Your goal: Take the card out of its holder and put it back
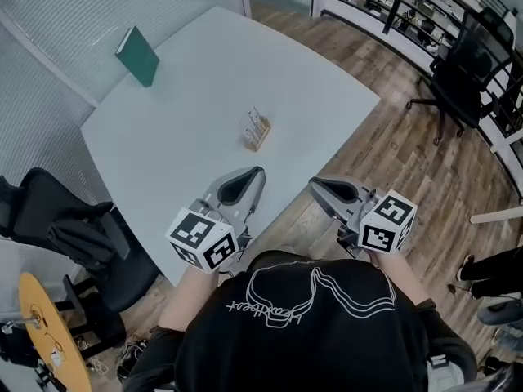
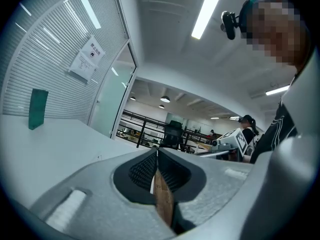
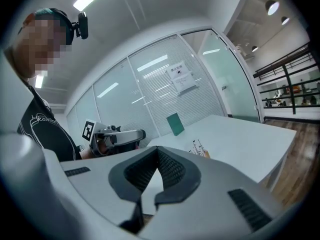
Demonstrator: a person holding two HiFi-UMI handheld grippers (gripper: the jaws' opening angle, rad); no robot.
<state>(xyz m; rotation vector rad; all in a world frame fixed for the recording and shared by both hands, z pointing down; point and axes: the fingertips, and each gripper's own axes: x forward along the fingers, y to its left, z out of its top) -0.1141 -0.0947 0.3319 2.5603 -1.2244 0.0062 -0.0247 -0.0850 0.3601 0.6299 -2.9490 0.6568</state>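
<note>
A small card holder [image 1: 256, 129] with pale cards upright in it stands near the middle of the white table [image 1: 188, 113]; the right gripper view shows the card holder [image 3: 199, 148] beyond its jaws. My left gripper [image 1: 258, 171] hovers over the table's near edge, short of the holder, jaws shut with nothing between them [image 2: 156, 151]. My right gripper [image 1: 313, 184] is off the table's edge over the wooden floor, jaw tips together and empty [image 3: 158, 150]. Each gripper shows in the other's view: the left gripper [image 3: 117, 136], the right gripper [image 2: 230, 141].
A green board [image 1: 139, 55] stands at the table's far left by the glass wall. A black chair [image 1: 73, 235] sits at the table's left, another office chair [image 1: 462, 72] at the far right. A round wooden stool [image 1: 49, 333] is at lower left. Another person's feet [image 1: 490, 276] show at right.
</note>
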